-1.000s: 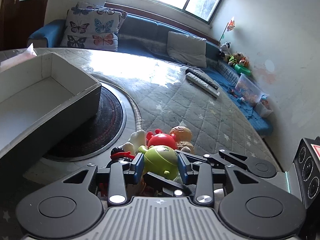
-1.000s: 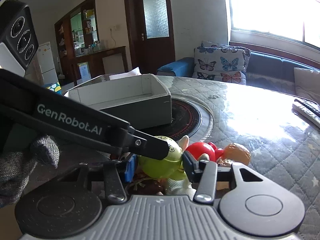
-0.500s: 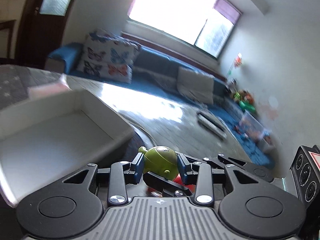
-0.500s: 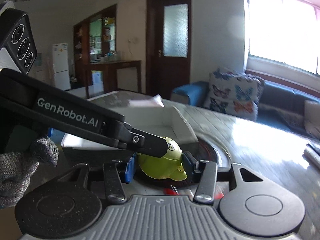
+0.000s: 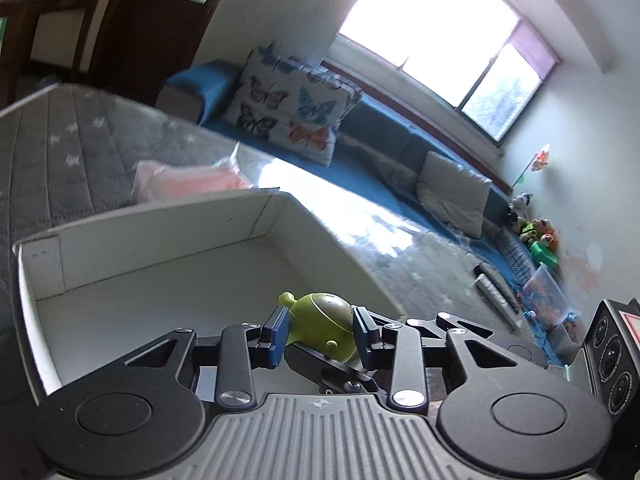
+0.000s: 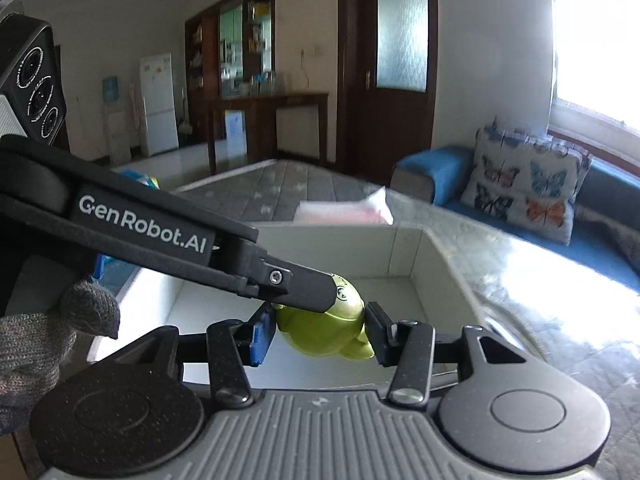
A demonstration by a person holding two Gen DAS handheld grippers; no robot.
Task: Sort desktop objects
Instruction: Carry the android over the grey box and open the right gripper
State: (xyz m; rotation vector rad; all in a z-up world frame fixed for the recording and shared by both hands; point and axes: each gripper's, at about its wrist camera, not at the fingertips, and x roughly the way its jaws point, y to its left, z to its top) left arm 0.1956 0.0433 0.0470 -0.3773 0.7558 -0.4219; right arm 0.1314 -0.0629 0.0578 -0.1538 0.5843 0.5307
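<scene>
Both hand-held grippers, left (image 5: 316, 330) and right (image 6: 318, 330), stay closed on the green toy (image 5: 324, 326). Lifted from the counter's toy pile a second ago, it now hangs over the white box (image 5: 160, 220), ready for release.

The toy (image 5: 324, 326), a glossy lime-green rounded figure with small knobs, hangs tilted above the box (image 5: 152, 224). The box is open-topped, white inside with grey outer walls, and sits on the quilted grey tabletop.

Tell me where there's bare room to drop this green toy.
The white box floor is bare from the near wall to the far corner under the green toy. Crowded only where both claws, left and right, meet.
</scene>
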